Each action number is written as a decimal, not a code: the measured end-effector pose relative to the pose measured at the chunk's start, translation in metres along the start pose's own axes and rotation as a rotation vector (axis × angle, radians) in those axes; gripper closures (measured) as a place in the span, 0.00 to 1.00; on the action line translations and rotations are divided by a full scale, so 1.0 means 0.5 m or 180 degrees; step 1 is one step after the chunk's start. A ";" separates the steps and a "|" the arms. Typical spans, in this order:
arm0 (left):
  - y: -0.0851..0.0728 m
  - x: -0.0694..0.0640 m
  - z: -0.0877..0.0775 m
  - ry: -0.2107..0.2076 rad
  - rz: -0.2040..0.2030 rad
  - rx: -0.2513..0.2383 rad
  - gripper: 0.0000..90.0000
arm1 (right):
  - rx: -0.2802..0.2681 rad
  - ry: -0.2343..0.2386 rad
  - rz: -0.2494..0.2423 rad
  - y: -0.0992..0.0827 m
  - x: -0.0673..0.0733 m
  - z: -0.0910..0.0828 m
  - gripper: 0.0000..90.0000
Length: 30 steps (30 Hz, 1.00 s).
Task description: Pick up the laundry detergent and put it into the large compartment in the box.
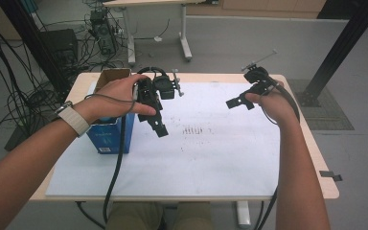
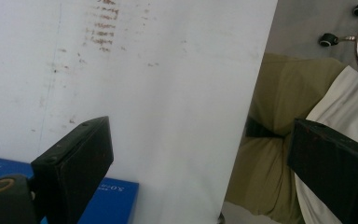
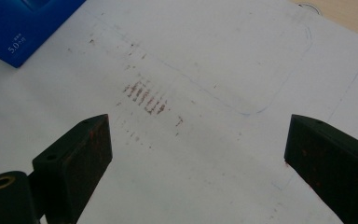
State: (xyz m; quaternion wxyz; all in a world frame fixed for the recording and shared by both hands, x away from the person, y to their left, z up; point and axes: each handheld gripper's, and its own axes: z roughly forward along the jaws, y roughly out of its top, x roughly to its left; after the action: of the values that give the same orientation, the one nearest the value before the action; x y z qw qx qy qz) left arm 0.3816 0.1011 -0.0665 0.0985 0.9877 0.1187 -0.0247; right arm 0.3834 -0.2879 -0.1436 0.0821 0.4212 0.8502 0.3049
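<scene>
The open-topped blue cardboard box (image 1: 111, 135) stands upright at the left edge of the white, rust-smudged paper sheet (image 1: 211, 153) covering the wooden table (image 1: 323, 167), just beside the left gripper (image 1: 159, 125). Both the left gripper and the right gripper (image 1: 235, 102) are spread wide and empty. The box looks light, stiff yet crushable; its thin brown rim seems the best hold.
</scene>
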 end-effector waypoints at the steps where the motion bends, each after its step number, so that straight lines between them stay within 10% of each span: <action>1: 0.001 0.001 0.000 0.0003 0.0015 0.0012 0.08 | 0.0001 -0.0006 0.0005 0.001 0.000 0.000 0.08; 30: -0.004 -0.001 0.007 0.0008 -0.0006 -0.0008 0.08 | 0.0007 0.0003 -0.0010 0.003 0.000 0.003 0.08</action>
State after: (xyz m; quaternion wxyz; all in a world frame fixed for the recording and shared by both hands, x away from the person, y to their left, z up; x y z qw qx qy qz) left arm 0.3804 0.1021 -0.0701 0.0995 0.9875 0.1198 -0.0235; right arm 0.3848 -0.2865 -0.1437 0.0817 0.4198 0.8513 0.3041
